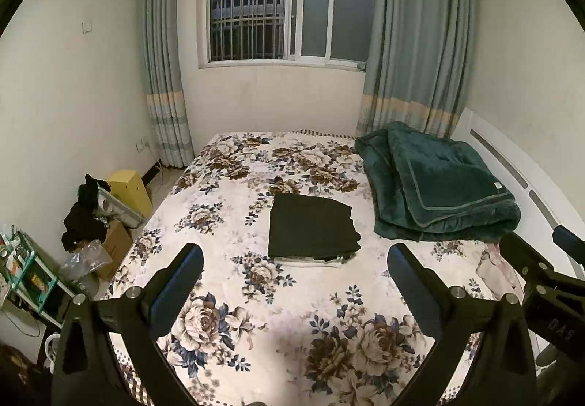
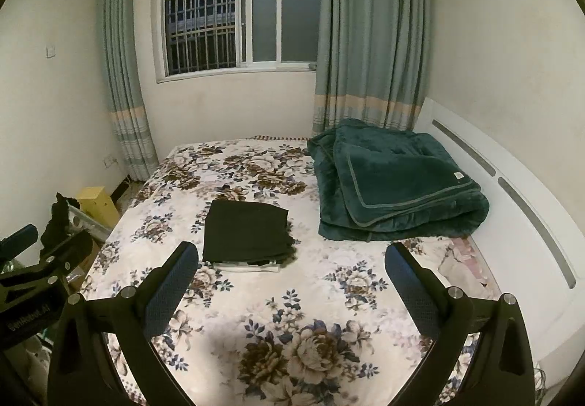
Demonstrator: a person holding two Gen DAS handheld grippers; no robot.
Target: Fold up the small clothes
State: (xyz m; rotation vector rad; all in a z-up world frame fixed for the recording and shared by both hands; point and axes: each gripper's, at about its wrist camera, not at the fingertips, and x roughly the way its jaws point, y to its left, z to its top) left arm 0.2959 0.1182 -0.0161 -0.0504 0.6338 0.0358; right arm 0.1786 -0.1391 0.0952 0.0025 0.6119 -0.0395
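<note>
A folded dark garment (image 1: 312, 228) lies flat on the floral bed sheet (image 1: 256, 314), on top of a folded white garment whose edge (image 1: 310, 262) shows beneath it. In the right wrist view the dark garment (image 2: 246, 228) lies left of centre, over the white edge (image 2: 248, 266). My left gripper (image 1: 295, 259) is open and empty, held above the bed short of the pile. My right gripper (image 2: 291, 258) is open and empty, also short of the pile. The right gripper also shows at the right edge of the left wrist view (image 1: 541, 252). The left gripper shows at the left edge of the right wrist view (image 2: 47, 241).
A folded green blanket (image 1: 438, 186) lies at the bed's far right, by the white headboard (image 2: 512, 194). Left of the bed stand a yellow box (image 1: 129, 186), cardboard boxes with dark clothes (image 1: 86, 215) and a cluttered shelf (image 1: 25, 270). Window and curtains are behind.
</note>
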